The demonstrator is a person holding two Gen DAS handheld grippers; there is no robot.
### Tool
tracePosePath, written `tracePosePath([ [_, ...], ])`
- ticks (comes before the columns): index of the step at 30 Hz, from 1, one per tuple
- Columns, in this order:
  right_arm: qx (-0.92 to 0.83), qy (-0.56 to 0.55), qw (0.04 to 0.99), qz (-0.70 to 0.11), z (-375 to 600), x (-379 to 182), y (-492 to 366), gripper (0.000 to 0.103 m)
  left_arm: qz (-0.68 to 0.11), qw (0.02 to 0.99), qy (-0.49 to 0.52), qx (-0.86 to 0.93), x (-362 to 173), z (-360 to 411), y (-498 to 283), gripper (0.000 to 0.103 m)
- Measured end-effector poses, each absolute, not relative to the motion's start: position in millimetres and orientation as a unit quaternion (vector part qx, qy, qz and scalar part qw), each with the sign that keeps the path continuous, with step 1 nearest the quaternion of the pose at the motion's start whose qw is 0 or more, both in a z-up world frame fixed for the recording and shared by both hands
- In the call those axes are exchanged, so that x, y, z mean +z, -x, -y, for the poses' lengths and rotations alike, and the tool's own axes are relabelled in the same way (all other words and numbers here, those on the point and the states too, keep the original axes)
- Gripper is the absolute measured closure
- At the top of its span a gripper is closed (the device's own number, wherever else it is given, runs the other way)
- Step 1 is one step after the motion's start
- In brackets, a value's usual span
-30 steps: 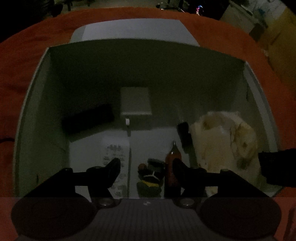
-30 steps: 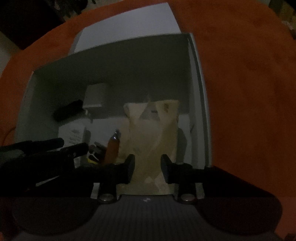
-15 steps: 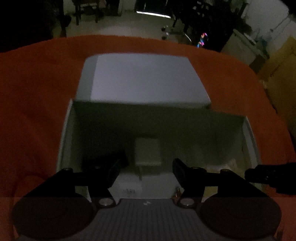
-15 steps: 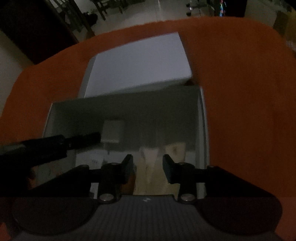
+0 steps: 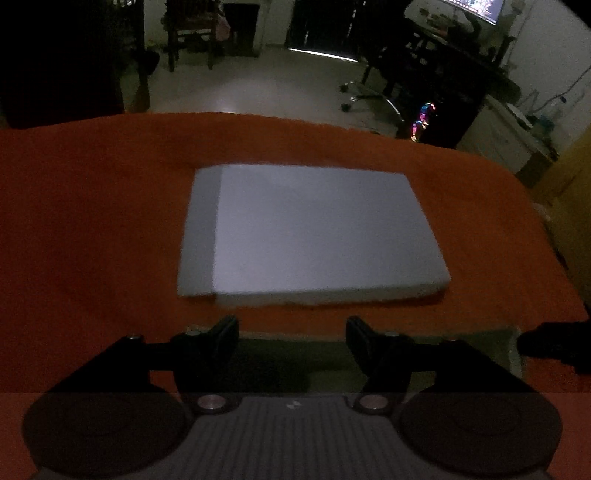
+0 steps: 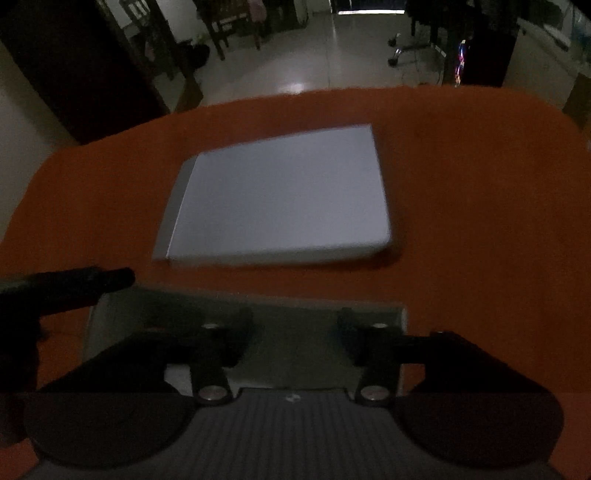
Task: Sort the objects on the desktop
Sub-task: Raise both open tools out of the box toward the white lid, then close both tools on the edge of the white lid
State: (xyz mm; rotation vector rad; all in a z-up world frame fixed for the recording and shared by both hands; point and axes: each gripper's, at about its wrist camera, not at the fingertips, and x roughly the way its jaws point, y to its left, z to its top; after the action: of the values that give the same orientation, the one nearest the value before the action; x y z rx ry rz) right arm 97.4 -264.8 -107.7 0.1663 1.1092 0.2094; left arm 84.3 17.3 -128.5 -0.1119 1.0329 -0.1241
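A flat white box lid [image 5: 314,236] lies on the orange cloth [image 5: 92,221] beyond both grippers; the right wrist view also shows the lid [image 6: 280,199]. Only the far wall of the open white box [image 5: 295,354] shows at the bottom, under the fingers, and the right wrist view shows the same box [image 6: 295,317]. Its contents are hidden. My left gripper [image 5: 291,332] is open and empty above the box's far edge. My right gripper [image 6: 295,328] is open and empty too. Each gripper shows in the other's view, the right gripper [image 5: 554,347] and the left gripper [image 6: 74,284].
The orange cloth [image 6: 480,184] covers the whole table around lid and box. Beyond the table's far edge is a dim room with a pale floor [image 5: 258,88], chairs [image 5: 192,33] and a desk with coloured lights [image 5: 421,122].
Both grippers have lifted and pulled back out of the box, so its contents dropped out of view and the lid came into full view. The right jaws stand wider apart.
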Motion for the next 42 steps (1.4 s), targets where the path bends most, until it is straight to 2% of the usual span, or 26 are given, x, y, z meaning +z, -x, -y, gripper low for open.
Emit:
tracePosePath([
  [3,0.101,-0.075,0.848,-0.515,269.6,-106.2,-117.4,0.037,-0.495,0.866,0.049,-0.046,-135.2,-28.2,-103.3,0.042],
  [5,0.107,-0.072,0.846,-0.517,273.4,-111.6,-132.2,0.029,-0.502,0.863,0.043,-0.045,-142.0,-35.3,-119.8,0.042],
  [13,0.096,-0.061,0.844,-0.525,287.5,-138.0,-193.0,0.028,-0.519,0.853,0.02,-0.059,-160.3,-52.7,-172.0,0.042],
  [15,0.093,-0.068,0.843,-0.526,290.8,-144.3,-205.4,0.027,-0.522,0.851,0.023,-0.058,-167.0,-56.0,-181.0,0.039],
  [17,0.097,-0.077,0.837,-0.533,293.0,-151.8,-217.7,0.018,-0.525,0.85,0.012,-0.053,-175.1,-57.8,-189.8,0.038],
  [21,0.11,-0.072,0.835,-0.535,293.9,-166.4,-240.2,0.014,-0.532,0.846,-0.002,-0.049,-192.9,-63.3,-208.3,0.037],
  [23,0.108,-0.062,0.839,-0.53,294.6,-172.6,-249.3,0.01,-0.526,0.849,-0.004,-0.048,-199.3,-66.4,-216.7,0.023],
  [25,0.097,-0.059,0.843,-0.527,298.0,-182.0,-260.9,0.008,-0.518,0.854,-0.005,-0.044,-205.4,-69.1,-224.1,0.016],
  [31,0.081,-0.074,0.85,-0.516,318.6,-214.1,-299.7,0.004,-0.513,0.857,-0.016,-0.043,-229.9,-71.8,-252.1,0.008],
  [36,0.112,-0.096,0.836,-0.528,326.9,-243.4,-326.3,0.002,-0.511,0.858,-0.024,-0.036,-249.2,-72.2,-270.6,0.008],
  [42,0.113,-0.069,0.831,-0.541,324.1,-266.1,-342.5,0.0,-0.514,0.857,-0.008,-0.03,-268.5,-83.6,-290.1,0.005],
])
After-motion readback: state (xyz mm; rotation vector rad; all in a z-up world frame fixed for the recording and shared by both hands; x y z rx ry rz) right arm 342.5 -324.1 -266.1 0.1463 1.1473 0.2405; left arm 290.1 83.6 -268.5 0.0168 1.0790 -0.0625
